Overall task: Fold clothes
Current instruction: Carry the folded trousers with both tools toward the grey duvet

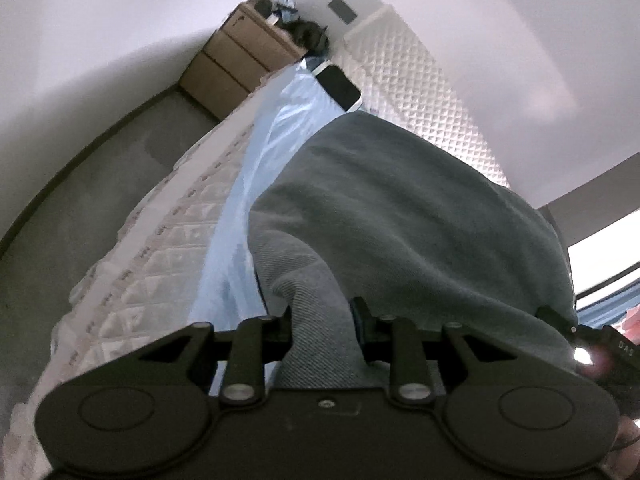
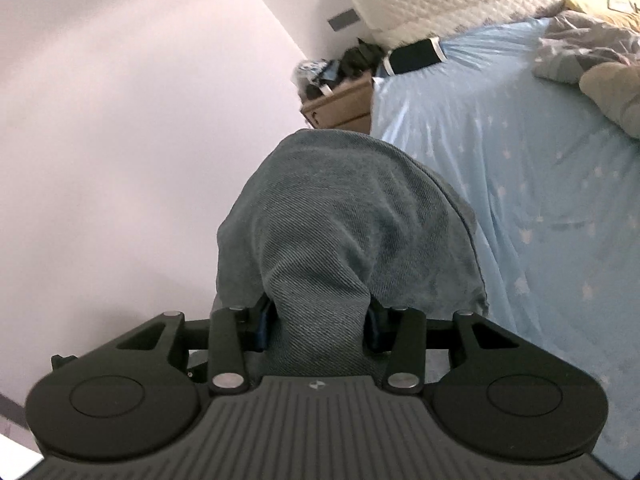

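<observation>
Above the bed (image 2: 520, 184), both my left tongs (image 1: 322, 316) and right tongs (image 2: 318, 320) grip the grey-blue garment (image 2: 340, 216) at its edge, so that it hangs spread between them, ready for folding.

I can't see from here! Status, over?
Left gripper shut on grey garment. Right gripper shut on it too. Blue bedsheet beneath. Nothing blocking.

White walls (image 2: 120, 120), wooden nightstand (image 1: 240, 60), bed (image 2: 520, 160).
</observation>
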{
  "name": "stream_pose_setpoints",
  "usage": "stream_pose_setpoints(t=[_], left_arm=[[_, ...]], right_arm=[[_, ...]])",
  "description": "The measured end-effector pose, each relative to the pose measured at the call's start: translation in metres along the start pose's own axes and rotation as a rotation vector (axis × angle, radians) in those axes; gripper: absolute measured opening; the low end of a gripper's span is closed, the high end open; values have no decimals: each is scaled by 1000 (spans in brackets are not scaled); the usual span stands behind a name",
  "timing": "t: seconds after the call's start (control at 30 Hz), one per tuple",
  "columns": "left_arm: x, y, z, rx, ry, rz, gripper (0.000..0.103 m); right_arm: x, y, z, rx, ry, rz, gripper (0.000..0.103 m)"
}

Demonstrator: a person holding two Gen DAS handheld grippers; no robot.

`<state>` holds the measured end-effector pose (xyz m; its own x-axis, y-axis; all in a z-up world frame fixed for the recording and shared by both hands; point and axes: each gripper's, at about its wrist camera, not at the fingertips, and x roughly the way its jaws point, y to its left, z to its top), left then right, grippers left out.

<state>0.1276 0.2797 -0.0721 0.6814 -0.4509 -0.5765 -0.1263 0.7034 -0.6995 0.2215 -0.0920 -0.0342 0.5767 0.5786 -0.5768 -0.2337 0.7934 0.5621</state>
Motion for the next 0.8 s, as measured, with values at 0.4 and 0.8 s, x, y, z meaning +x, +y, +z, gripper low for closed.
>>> stream_pose_setpoints(t=[0.4, 0.8], left_arm=[[55, -98, -91, -39, 19, -3, 23], [185, -238, -166, 144, 219, -131, 23]], right_arm=[[-73, -91, 9, 32, -18, 51, 45], [-197, -220, -6, 174, -178, -125, 45]])
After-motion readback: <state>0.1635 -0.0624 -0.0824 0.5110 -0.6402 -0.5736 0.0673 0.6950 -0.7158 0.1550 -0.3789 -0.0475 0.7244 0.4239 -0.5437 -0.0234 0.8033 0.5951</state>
